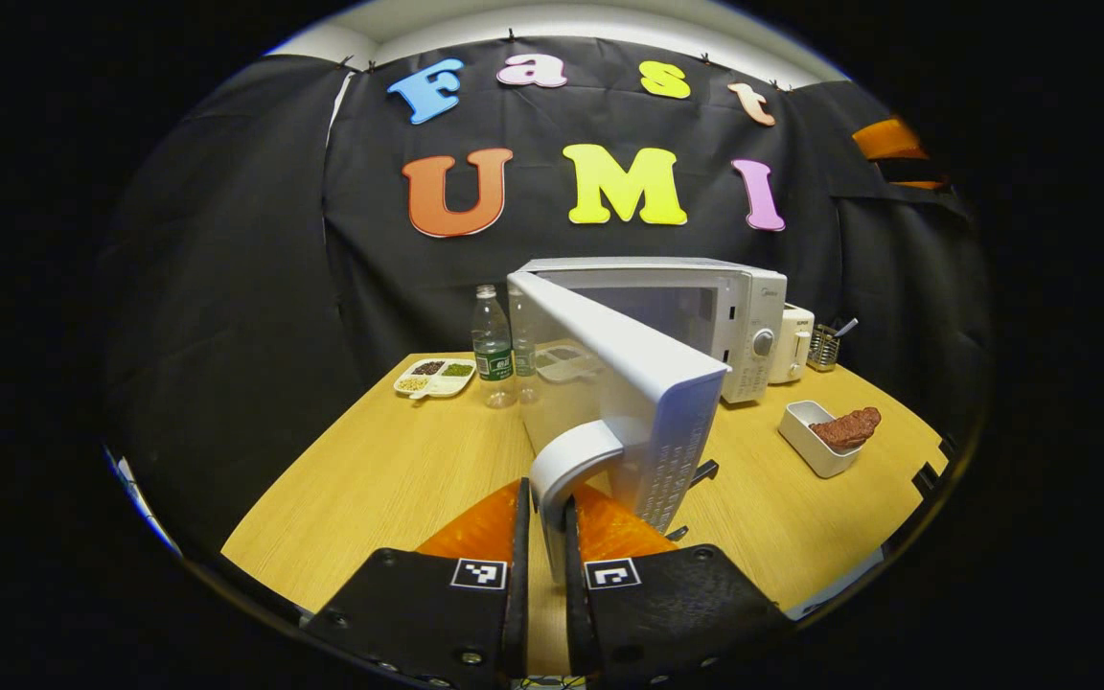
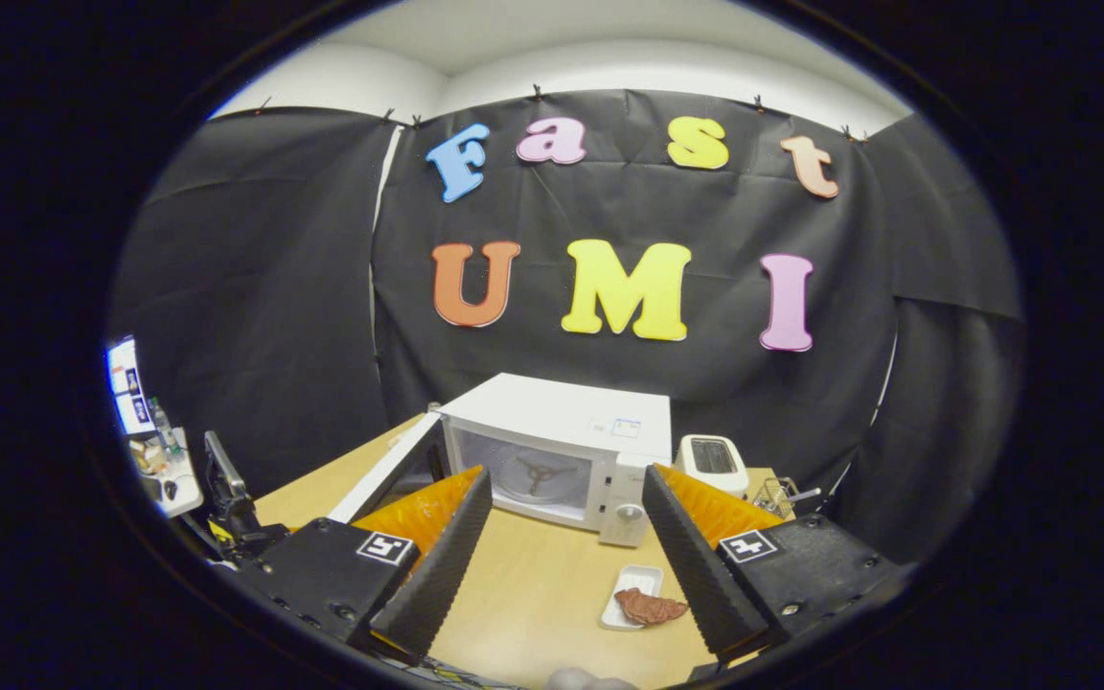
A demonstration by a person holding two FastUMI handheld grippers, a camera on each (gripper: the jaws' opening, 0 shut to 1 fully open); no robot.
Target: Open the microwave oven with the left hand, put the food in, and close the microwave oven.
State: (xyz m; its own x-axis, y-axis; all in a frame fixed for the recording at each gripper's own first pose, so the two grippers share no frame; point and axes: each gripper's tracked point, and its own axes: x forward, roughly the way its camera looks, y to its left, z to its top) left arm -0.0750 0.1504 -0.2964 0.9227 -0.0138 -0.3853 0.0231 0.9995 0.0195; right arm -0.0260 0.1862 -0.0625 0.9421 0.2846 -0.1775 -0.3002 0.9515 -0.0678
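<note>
The left gripper is squeezing the curved white handle of the white microwave oven's door, which is standing wide open. The right gripper is hanging spread apart, holding nothing. The brown food is lying in a small white tray on the wooden table.

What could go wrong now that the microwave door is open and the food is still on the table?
The left gripper is clamped on the door handle; pulling further might drag the microwave across the table. The food hangs over the rim of its white dish, so it may slide off when the open right gripper lifts it. The bottle behind the door could get knocked.
</note>
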